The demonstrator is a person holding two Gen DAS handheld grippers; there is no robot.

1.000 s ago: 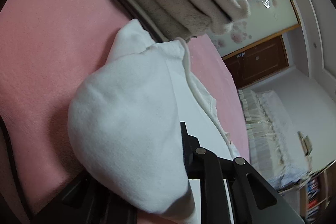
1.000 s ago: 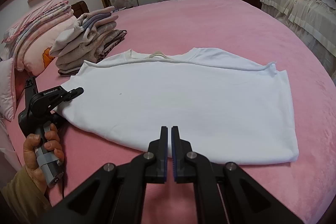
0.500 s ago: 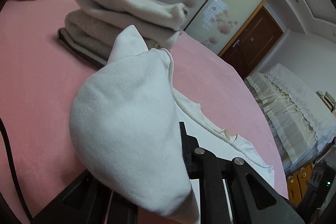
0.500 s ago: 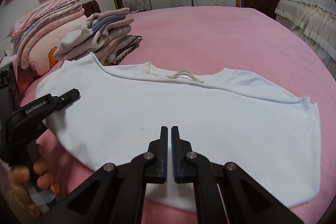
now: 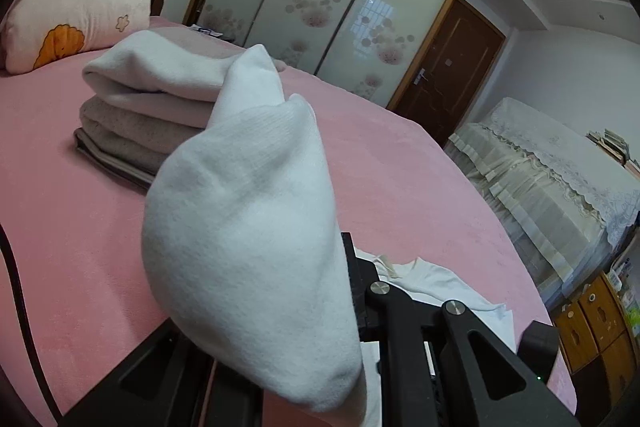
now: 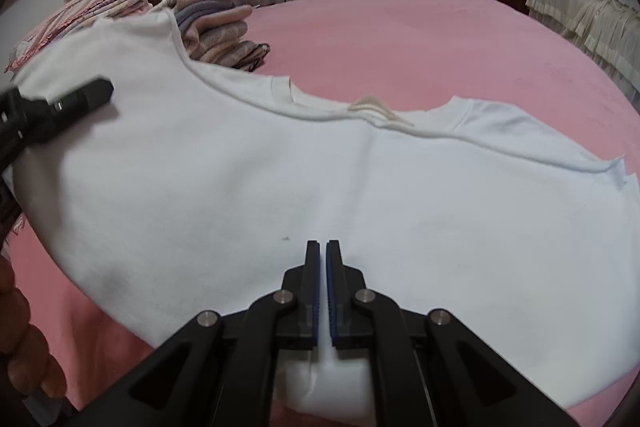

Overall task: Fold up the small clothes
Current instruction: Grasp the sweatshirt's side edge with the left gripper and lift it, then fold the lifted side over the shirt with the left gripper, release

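A white shirt (image 6: 360, 187) lies spread on the pink bed (image 6: 400, 39), collar on the far side. My left gripper (image 6: 100, 91) is shut on the shirt's left side and holds it raised off the bed. In the left wrist view that bunched white cloth (image 5: 240, 219) drapes over my left gripper (image 5: 332, 247) and hides one finger. My right gripper (image 6: 323, 247) is shut, pointing down over the shirt's near hem at its middle. Nothing shows between its blue pads.
A stack of folded clothes (image 6: 220, 31) sits on the bed behind the shirt's left shoulder, also in the left wrist view (image 5: 152, 95). Pillows and folded blankets (image 5: 80, 7) lie beyond it. A person's hand (image 6: 24, 347) holds the left gripper's handle. Bare pink bed (image 5: 400, 167) stretches to the right.
My left gripper has risen and rolled upright, carrying the shirt's left side up off the bed. My right gripper has moved forward over the shirt's near hem, still shut.
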